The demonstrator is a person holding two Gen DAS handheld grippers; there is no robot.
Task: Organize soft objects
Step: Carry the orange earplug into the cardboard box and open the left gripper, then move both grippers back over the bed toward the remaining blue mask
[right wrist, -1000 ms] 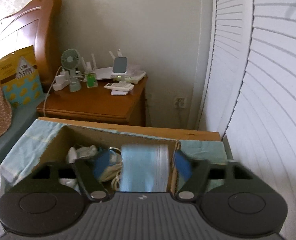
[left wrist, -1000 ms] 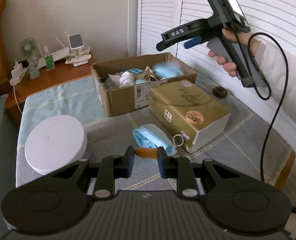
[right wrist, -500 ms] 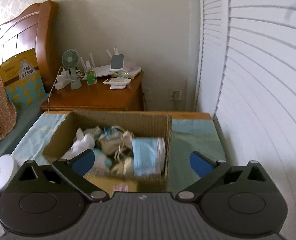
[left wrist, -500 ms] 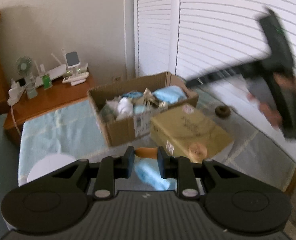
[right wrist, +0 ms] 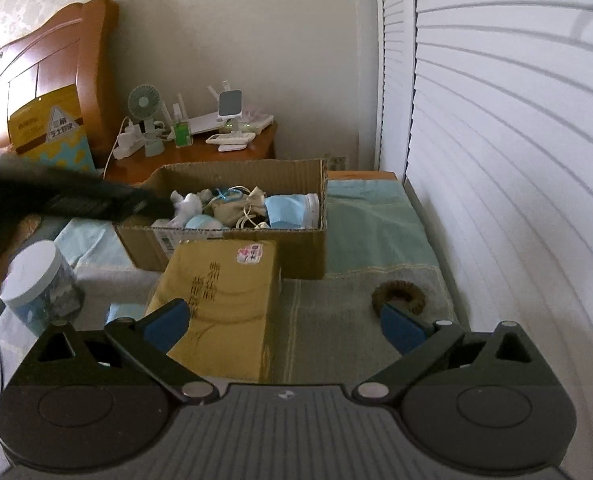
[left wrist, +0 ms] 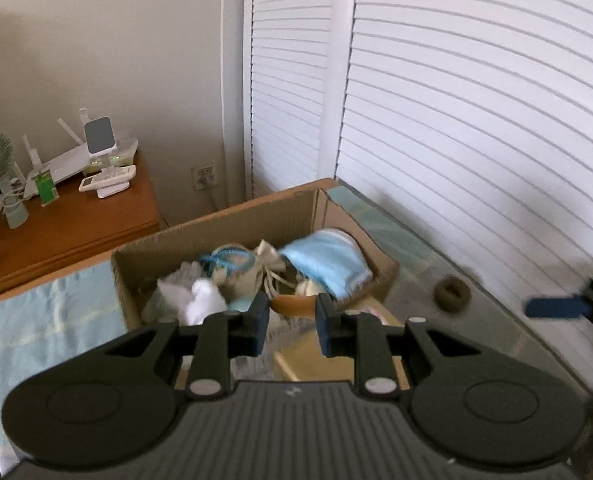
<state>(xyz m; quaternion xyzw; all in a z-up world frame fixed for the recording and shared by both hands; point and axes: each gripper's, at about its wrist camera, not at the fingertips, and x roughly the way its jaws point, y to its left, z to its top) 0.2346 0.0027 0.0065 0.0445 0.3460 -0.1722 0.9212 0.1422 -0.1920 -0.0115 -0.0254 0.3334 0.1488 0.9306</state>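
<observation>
Left wrist view: left claw [left wrist: 292, 312] at lower centre, pinched on a small orange-brown item [left wrist: 294, 305] between the pads; can't tell what it is. Cardboard box [left wrist: 216, 226] sits mid-frame just past the tips, loaded with soft stuff: blue face mask [left wrist: 324, 262] at the box's right end, white plush [left wrist: 200, 300] at its left, blue cord and beige pouch between. Brown scrunchie [left wrist: 451, 293] on the counter right of the box, apart from it.

Right wrist view: right claw [right wrist: 286, 324] spread wide, empty, low in frame. Gold carton [right wrist: 228, 296] lies centre, touching the box front. Scrunchie just above the right pad [right wrist: 402, 326]. White-lidded tin [right wrist: 42, 280] at left. Nightstand [right wrist: 200, 152] with fan and router behind.
</observation>
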